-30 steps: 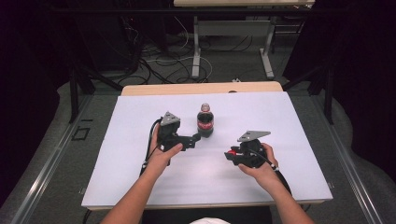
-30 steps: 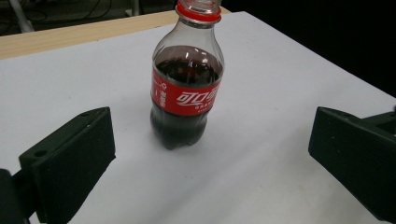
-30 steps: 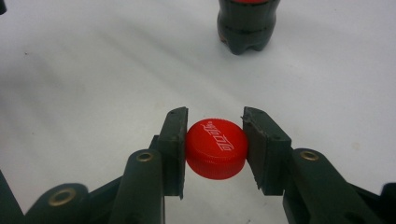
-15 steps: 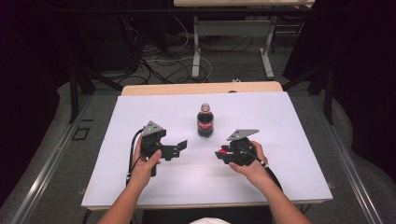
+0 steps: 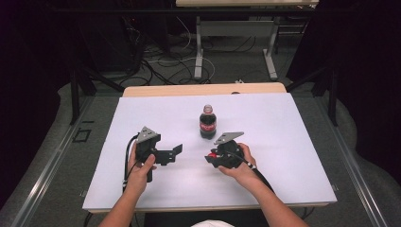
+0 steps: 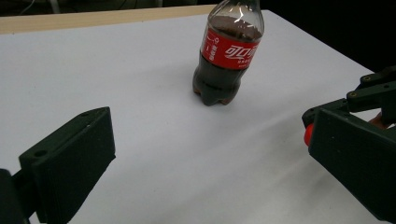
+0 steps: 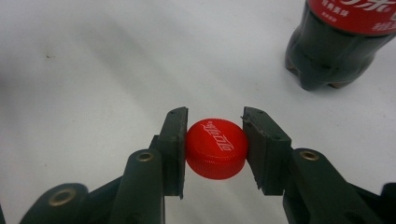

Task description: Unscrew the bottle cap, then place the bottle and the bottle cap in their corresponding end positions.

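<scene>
A cola bottle [image 5: 208,124] with a red label stands upright near the middle of the white table [image 5: 283,142]; its top is too small to make out. My right gripper [image 5: 213,157] hovers in front of the bottle, shut on a red bottle cap [image 7: 216,148] pinched sideways between its pads. The bottle's base [image 7: 327,60] shows at the upper right of the right gripper view. My left gripper [image 5: 176,153] is left of the bottle and apart from it, its jaws wide open around bare table. In the left gripper view the bottle [image 6: 226,56] stands ahead, and the cap [image 6: 308,134] peeks out behind the right jaw.
A wooden strip [image 5: 203,89] borders the table's far edge. Beyond it are desk legs [image 5: 198,52] and loose cables [image 5: 161,61] on the floor. Dark curtains close in both sides. Bare white surface lies to the left, right and front of the grippers.
Both hands have drawn back toward the near edge and shifted left. The left gripper, close beside the bottle a second ago, now stands apart from it. The right gripper still holds the cap.
</scene>
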{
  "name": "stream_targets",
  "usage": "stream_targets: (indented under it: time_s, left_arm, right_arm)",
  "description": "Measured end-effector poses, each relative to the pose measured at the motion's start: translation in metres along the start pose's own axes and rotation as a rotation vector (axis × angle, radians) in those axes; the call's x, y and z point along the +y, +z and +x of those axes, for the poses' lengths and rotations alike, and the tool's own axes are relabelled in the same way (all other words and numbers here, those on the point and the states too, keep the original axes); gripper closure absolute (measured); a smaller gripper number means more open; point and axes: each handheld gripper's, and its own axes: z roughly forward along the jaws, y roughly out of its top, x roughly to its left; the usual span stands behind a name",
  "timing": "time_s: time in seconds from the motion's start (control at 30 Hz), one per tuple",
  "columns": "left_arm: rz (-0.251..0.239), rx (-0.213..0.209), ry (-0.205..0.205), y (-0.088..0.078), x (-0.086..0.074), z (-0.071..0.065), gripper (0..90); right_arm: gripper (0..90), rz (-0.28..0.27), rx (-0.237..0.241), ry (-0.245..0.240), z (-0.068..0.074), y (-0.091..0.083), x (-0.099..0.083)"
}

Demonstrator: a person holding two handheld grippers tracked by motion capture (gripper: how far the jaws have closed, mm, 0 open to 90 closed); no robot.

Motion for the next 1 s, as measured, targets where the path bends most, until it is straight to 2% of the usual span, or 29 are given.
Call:
stream_targets:
  time_s: [0.07,0.2,0.23,0.27,0.3,0.37,0.4,0.43,0.47,0.6,0.67,0.7,0.83,0.87,0.9,0.93,1.0]
  left_arm:
    - [-0.003,0.004,0.006,-0.001,0.0,0.0,0.6]
    - [-0.003,0.002,0.0,-0.002,0.0,0.001,0.6]
    - [-0.002,0.003,0.011,-0.002,0.0,0.002,0.6]
    - [0.002,0.002,0.004,-0.001,-0.001,0.001,0.6]
    - [0.003,0.003,0.007,-0.001,-0.001,0.001,0.6]
    - [0.0,0.003,0.001,0.0,-0.002,0.002,0.6]
    - [0.007,0.009,0.013,0.0,-0.002,0.002,0.6]
    - [0.001,0.014,0.013,0.001,-0.003,0.002,0.6]
    - [-0.001,0.017,0.012,0.001,-0.003,0.001,0.6]
    - [0.003,0.019,0.019,0.001,-0.003,0.001,0.6]
    - [0.006,0.015,0.008,0.002,-0.004,0.001,0.6]
    - [0.007,0.015,0.007,0.002,-0.004,0.001,0.6]
    - [0.003,0.01,0.018,0.003,-0.005,0.001,0.6]
    - [0.003,0.01,0.02,0.003,-0.005,0.001,0.6]
    - [0.003,0.01,0.019,0.003,-0.005,0.001,0.6]
    - [0.003,0.01,0.02,0.003,-0.005,0.001,0.6]
    - [0.01,0.01,0.02,0.003,-0.005,0.002,0.6]
  right_arm:
    - [60.9,-0.003,-0.009,0.008,0.002,0.005,-0.001]
    - [61.0,0.038,-0.007,0.02,0.004,0.014,-0.006]
    - [60.9,0.03,-0.006,0.014,0.003,0.017,-0.008]
    - [60.9,0.032,-0.006,0.021,0.003,0.02,-0.009]
    - [61.0,0.051,-0.003,0.019,0.003,0.021,-0.01]
    - [61.0,0.038,-0.008,0.025,0.003,0.025,-0.013]
    - [60.9,0.055,-0.008,0.026,0.003,0.026,-0.013]
    - [60.9,0.055,-0.004,0.014,0.002,0.027,-0.014]
    - [60.9,0.046,-0.011,0.03,0.004,0.029,-0.015]
    - [60.9,0.071,-0.002,0.025,0.004,0.031,-0.017]
    - [60.9,0.051,-0.007,0.019,0.005,0.034,-0.018]
    - [60.8,0.073,-0.004,0.019,0.005,0.033,-0.018]
    - [60.6,0.078,-0.009,0.018,0.006,0.036,-0.019]
    - [60.6,0.075,-0.008,0.001,0.005,0.037,-0.019]
    - [60.7,0.078,-0.009,0.019,0.006,0.037,-0.019]
    - [60.6,0.075,-0.01,0.003,0.005,0.037,-0.019]
    - [59.7,0.058,-0.019,0.012,0.006,0.039,-0.019]
